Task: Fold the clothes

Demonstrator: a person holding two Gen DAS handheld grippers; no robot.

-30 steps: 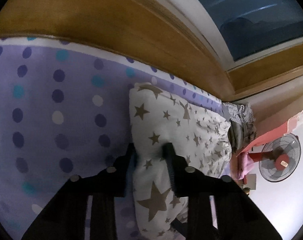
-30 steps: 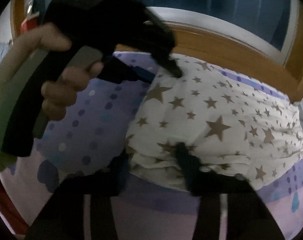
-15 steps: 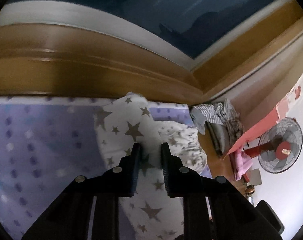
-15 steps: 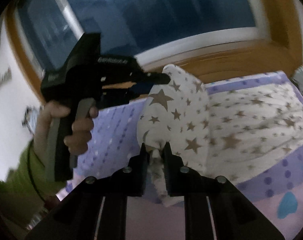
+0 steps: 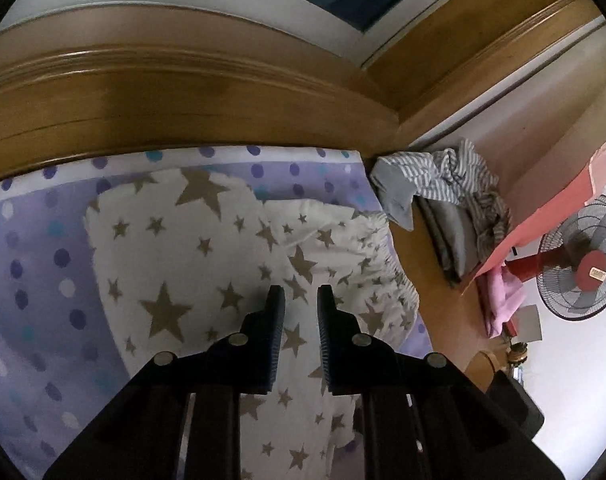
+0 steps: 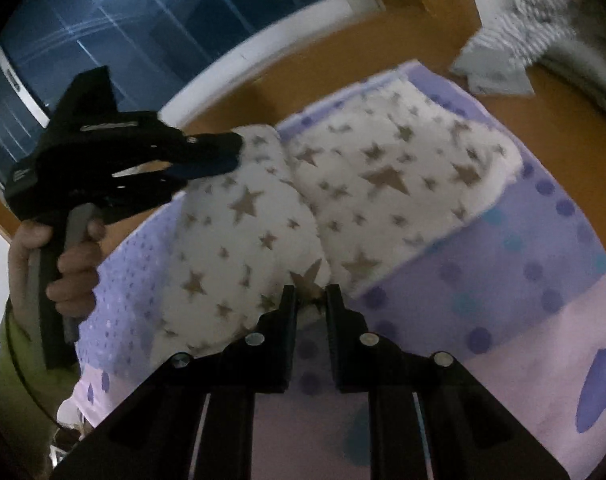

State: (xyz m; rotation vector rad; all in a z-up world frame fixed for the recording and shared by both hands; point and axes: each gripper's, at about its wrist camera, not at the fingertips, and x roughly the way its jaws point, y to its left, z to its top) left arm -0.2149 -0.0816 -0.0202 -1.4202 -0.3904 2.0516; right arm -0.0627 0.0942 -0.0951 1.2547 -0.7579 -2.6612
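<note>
the white star-print garment (image 5: 191, 264) lies on the purple dotted bedsheet (image 5: 35, 272) by the wooden headboard (image 5: 143, 96), one side lifted and folded over – the left gripper (image 6: 233, 154), held in a hand (image 6: 63, 256), grips its top corner with jaws closed on the cloth. the right gripper (image 6: 311, 300) pinches the garment's near edge, jaws clamped on a bunch of fabric – a striped shirt (image 5: 455, 176) and a fan (image 5: 587, 268) sit off to the right

Polka-dot purple bedsheet (image 5: 43, 264), wooden headboard (image 5: 163, 100), red standing fan (image 5: 583, 272).
</note>
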